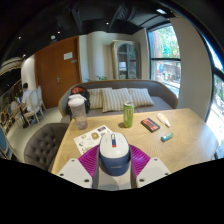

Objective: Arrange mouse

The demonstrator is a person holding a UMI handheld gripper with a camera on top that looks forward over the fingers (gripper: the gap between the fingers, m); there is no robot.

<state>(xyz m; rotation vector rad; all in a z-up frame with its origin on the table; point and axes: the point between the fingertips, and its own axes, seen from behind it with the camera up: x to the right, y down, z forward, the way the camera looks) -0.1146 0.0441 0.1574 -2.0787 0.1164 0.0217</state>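
A white and blue computer mouse sits between my gripper's two fingers, its white top with a small red and blue mark facing up. Both magenta pads press against its sides, so the fingers are shut on it. The mouse is held above the near part of a light wooden table.
On the table beyond the mouse stand a green can, a white lidded cup, a printed sheet, and small items to the right. A grey chair is at the table's left. A sofa with cushions lies behind.
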